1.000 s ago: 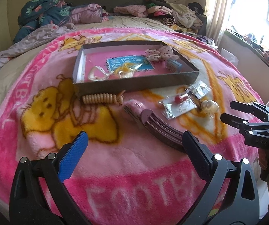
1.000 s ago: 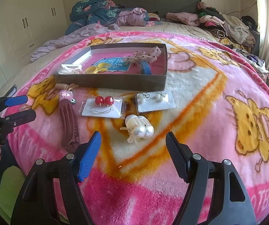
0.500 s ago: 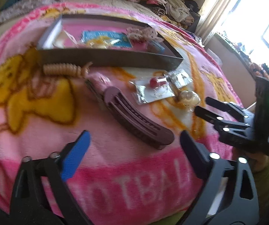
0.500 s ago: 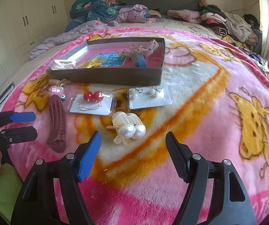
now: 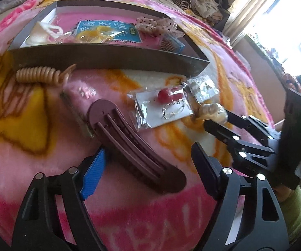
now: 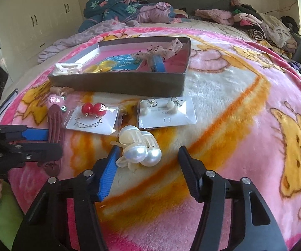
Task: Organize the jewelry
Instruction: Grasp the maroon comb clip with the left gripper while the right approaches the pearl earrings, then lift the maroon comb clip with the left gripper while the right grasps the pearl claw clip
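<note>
The left gripper (image 5: 148,175) is hovering wide open over the long maroon plastic hair clip (image 5: 133,146), its two fingers sitting either side of the clip's near end without closing on it. The clip is lying flat on the pink cartoon-print fleece blanket (image 5: 35,125) that is covering the bed.

The right gripper (image 6: 148,167) is also standing wide open and holding nothing, with the white claw clip topped by two large pearls (image 6: 138,146) lying on the blanket just ahead of its fingertips, nearer the blue-padded finger (image 6: 106,175).

Beyond the pearl clip, a clear packet of red ball earrings on a white card (image 6: 92,119) and a second white card of small pale earrings (image 6: 166,113) are lying side by side. A coiled tan hair tie (image 5: 39,75) is resting against the near wall of the shallow dark grey cardboard box (image 6: 116,81). Inside the box, a white hair clip (image 6: 67,69), a blue printed card (image 6: 123,61), a yellow item in clear wrap (image 6: 102,67) and a dotted cream fabric bow (image 6: 163,49) are lying on its pink floor.
</note>
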